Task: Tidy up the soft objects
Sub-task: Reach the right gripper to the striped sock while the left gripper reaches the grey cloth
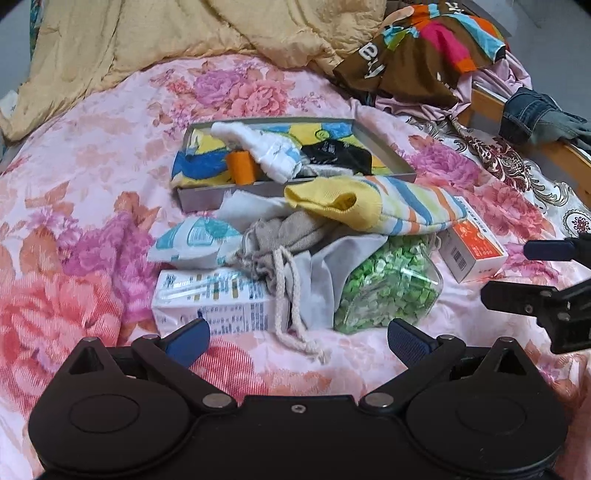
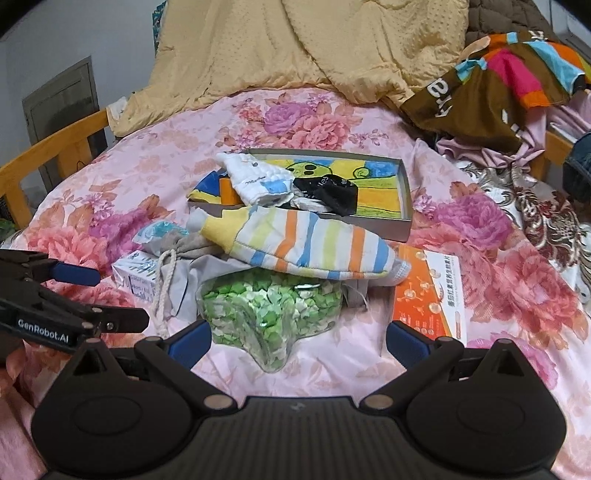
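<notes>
A grey tray (image 1: 201, 198) (image 2: 404, 192) lies on the pink floral bed and holds a white sock (image 1: 258, 146) (image 2: 255, 179), a black cloth (image 1: 338, 155) (image 2: 332, 195) and an orange roll (image 1: 242, 166). In front of it lies a pile: a striped yellow sock (image 1: 388, 206) (image 2: 306, 240), a grey drawstring bag (image 1: 280, 236) (image 2: 192, 247), a pale grey cloth (image 1: 325, 266) and a blue-white pouch (image 1: 195, 240). My left gripper (image 1: 297, 343) is open and empty, just before the pile. My right gripper (image 2: 297, 341) is open and empty, near the green bag.
A clear bag of green pieces (image 1: 388, 280) (image 2: 266, 310), a white carton (image 1: 210, 299) (image 2: 136, 277) and an orange-white box (image 1: 472, 251) (image 2: 428, 295) lie in the pile. A beige quilt (image 1: 184, 33) and colourful clothes (image 1: 424, 51) lie behind. Wooden bed rails (image 2: 48, 147) run along the sides.
</notes>
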Available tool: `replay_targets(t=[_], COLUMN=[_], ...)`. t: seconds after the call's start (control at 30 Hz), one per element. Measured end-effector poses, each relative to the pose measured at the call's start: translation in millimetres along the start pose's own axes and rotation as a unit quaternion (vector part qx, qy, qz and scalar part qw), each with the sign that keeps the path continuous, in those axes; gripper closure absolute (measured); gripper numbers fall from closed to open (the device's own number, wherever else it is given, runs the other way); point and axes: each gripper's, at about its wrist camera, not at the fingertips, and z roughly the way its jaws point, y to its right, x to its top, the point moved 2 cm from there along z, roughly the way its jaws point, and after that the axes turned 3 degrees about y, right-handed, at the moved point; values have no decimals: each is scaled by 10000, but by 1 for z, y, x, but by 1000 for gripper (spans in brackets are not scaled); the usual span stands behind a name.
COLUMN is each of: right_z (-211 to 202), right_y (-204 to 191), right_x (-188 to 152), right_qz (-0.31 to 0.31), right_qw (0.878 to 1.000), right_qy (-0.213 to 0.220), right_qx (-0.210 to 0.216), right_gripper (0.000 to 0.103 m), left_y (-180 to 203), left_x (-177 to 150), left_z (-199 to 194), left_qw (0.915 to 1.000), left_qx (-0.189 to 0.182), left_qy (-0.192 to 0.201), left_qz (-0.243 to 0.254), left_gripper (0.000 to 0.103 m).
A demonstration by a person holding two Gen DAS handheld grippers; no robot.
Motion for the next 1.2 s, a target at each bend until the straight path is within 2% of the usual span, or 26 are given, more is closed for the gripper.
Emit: replay_targets(t=[0.3, 0.43, 0.57, 0.67, 0.77, 0.97, 1.1, 1.2], right_z=[23, 35, 44, 51, 57, 71, 80, 88], right_y=[9, 18, 21, 21, 20, 25, 28, 30], right_x=[27, 34, 38, 41, 44, 52, 55, 55], right_qz=[-212, -94, -24, -36, -27, 138, 239, 324], right_qw=[9987, 9987, 9982, 9978, 9974, 9964, 9961, 9959], right_qy=[412, 435, 418, 419, 422, 427, 365, 249], right_qx=[197, 241, 418, 506, 587, 720, 768, 804], right_gripper=[0, 0, 0, 0, 0, 0, 0, 0], left_y=[18, 27, 34, 36, 32, 22, 21, 17], left_x=[5, 5, 6, 8, 11, 25, 30, 34], left_z=[15, 13, 17, 24, 29, 42, 53, 60], left_qw=[9957, 9895, 9829, 9797, 9800, 9816, 9819, 9849], left_qx=[-48, -96, -279, -459, -650, -1231, -1438, -1522], left_qy=[321, 588, 682, 687, 715, 803, 671, 471], left_qz=[863, 1314, 1689, 1825, 1742, 1219, 1034, 680], left_gripper=[1, 1, 2, 7, 14, 24, 31, 31])
